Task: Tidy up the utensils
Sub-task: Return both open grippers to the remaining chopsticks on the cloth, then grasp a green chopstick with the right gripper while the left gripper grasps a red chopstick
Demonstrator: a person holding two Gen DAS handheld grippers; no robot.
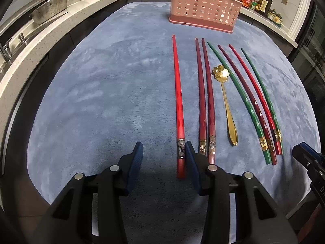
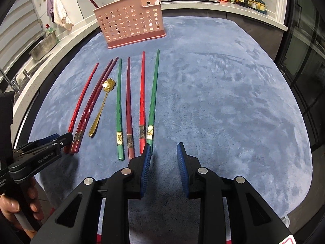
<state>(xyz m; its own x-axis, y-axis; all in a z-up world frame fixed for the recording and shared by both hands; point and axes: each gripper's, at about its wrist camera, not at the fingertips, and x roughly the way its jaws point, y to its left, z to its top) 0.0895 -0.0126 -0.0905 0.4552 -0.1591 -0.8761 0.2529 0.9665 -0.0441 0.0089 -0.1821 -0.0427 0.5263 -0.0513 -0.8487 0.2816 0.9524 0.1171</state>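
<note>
The left gripper (image 1: 164,148) stood part open with nothing clamped, its 2 blue pads (image 1: 136,158) apart and angled down toward the blue mat (image 1: 101,91). The butt end of the bright red chopstick (image 1: 178,105) lay inside that gap, close against the pad on the viewer's right, though whether the pad touched it could not be told. The stick's long axis ran straight away from the gripper toward the pink utensil holder (image 1: 205,4), almost parallel to the fingers, so a closing stroke would, in all likelihood, have met it across its width near the metal band. Just beyond that right pad lay a pair of dark red chopsticks (image 1: 205,101), side by side and on the same axis; their nearness looked the main hazard to a clean single pick. Farther right lay the gold spoon (image 1: 227,105), its flower bowl toward the holder, then 4 more chopsticks fanned outward. The right gripper (image 2: 164,148) also stood part open and empty, its left pad just beside the butt of the green chopstick (image 2: 153,93), which lay outside the gap. The left hand was judged nearer to the bright red stick; the right hand was nearer to the green and red group. The holder stood upright, well apart from both grippers.
</note>
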